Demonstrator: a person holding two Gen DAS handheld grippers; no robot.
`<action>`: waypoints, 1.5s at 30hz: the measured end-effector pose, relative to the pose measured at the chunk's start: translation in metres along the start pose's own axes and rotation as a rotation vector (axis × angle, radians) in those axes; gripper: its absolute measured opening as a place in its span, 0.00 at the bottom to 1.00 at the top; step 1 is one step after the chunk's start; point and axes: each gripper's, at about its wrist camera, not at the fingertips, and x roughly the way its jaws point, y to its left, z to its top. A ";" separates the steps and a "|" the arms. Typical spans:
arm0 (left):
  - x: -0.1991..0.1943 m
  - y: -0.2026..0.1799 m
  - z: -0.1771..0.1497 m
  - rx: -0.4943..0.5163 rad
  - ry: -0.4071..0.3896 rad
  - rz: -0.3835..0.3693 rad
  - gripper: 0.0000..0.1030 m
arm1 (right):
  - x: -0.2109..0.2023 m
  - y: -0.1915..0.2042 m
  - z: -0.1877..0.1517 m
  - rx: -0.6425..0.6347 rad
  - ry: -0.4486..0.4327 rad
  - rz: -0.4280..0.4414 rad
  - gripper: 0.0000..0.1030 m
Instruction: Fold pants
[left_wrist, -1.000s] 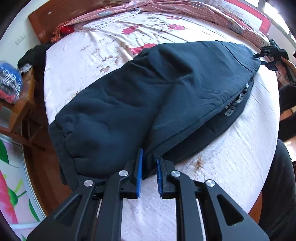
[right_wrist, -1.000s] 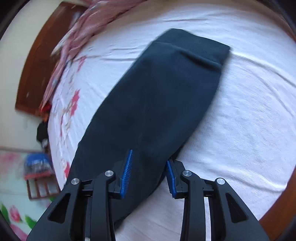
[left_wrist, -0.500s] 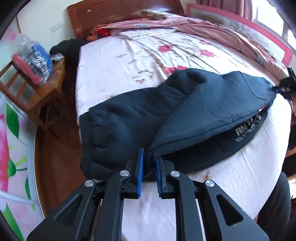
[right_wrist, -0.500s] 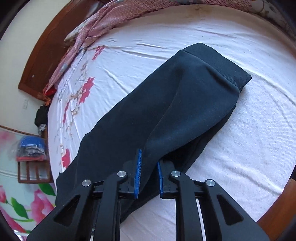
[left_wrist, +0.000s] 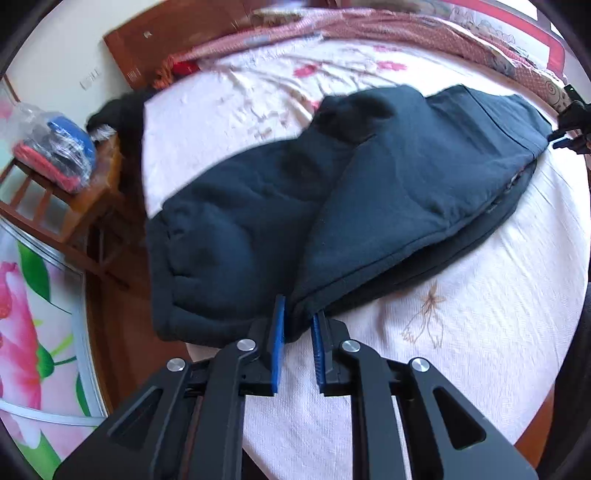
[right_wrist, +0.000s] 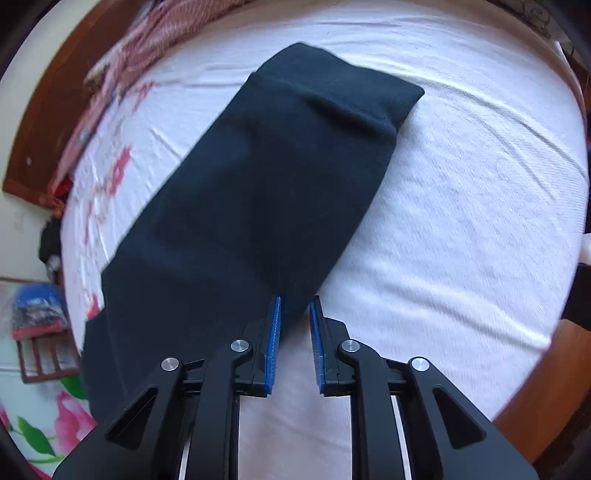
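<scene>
On the bed (left_wrist: 461, 369) both our grippers, left (left_wrist: 298, 325) and right (right_wrist: 294, 314), clench the pants' (left_wrist: 406, 192) near edge, long axis running left-right between them.

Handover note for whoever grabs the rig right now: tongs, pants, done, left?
Left tongs: gripping an edge of the dark pants, jaws easing open slightly.
Right tongs: fabric of the pants between the pads, jaws also easing open.
Pants: on the bed, upper layer lifted over the lower one, hem end far side in the right wrist view.
Done: the lengthwise fold looks partly made.
Left: lay the layer flat, align edges, probably fold across.
</scene>
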 end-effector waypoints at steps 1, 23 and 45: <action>-0.002 0.002 0.000 -0.029 -0.004 -0.009 0.15 | -0.005 0.008 -0.009 -0.014 0.004 0.035 0.18; -0.002 -0.007 -0.006 -0.067 -0.045 0.157 0.28 | 0.078 0.204 -0.205 -0.185 0.369 0.380 0.17; 0.002 -0.004 -0.012 -0.114 -0.051 0.182 0.47 | 0.090 0.205 -0.216 -0.078 0.307 0.430 0.10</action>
